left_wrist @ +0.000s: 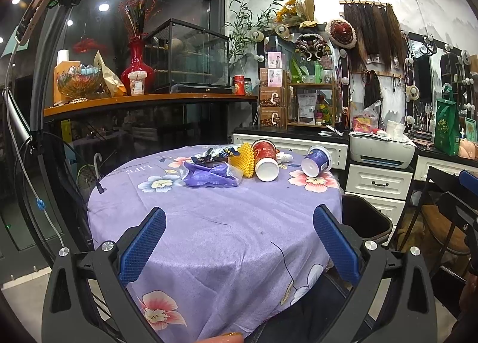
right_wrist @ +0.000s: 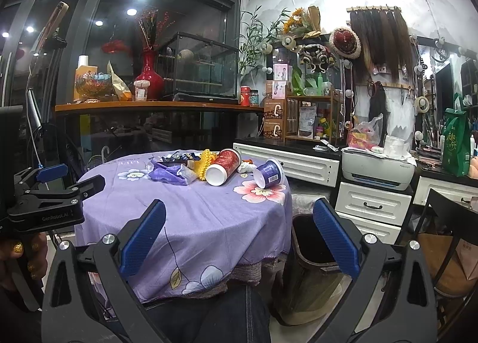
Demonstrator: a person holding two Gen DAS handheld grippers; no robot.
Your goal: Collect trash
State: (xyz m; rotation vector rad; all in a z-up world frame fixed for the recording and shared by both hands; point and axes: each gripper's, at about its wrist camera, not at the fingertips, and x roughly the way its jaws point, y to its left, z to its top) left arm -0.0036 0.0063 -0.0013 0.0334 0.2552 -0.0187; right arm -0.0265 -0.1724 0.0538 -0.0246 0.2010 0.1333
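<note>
1. Trash is lying in a loose cluster at the far side of the round table draped in a lilac floral cloth (left_wrist: 209,232): a tipped red paper cup with a white base (left_wrist: 265,159), a tipped blue-and-white yogurt tub (left_wrist: 316,160), a yellow foam fruit net (left_wrist: 243,157), a crumpled purple plastic bag (left_wrist: 209,177), a dark printed snack wrapper (left_wrist: 216,154) and a small white crumpled scrap (left_wrist: 285,157) behind the cup.
2. Nothing appears to be collected yet; every piece is resting on the cloth, none touching either tool.
3. A dark open waste bin (right_wrist: 310,256) is standing on the floor just beside the table's right edge, and what shows of its inside is looking dark and empty, though its bottom is hidden.
4. The left gripper (left_wrist: 239,241) is hovering over the near part of the table with its blue pads spread wide, holding nothing.
5. The right gripper (right_wrist: 239,235) is hanging spread apart as well, empty, between the table edge and the bin.
6. Judging from this, the job is sitting at its very start: all six pieces are waiting to be carried to the bin.
</note>
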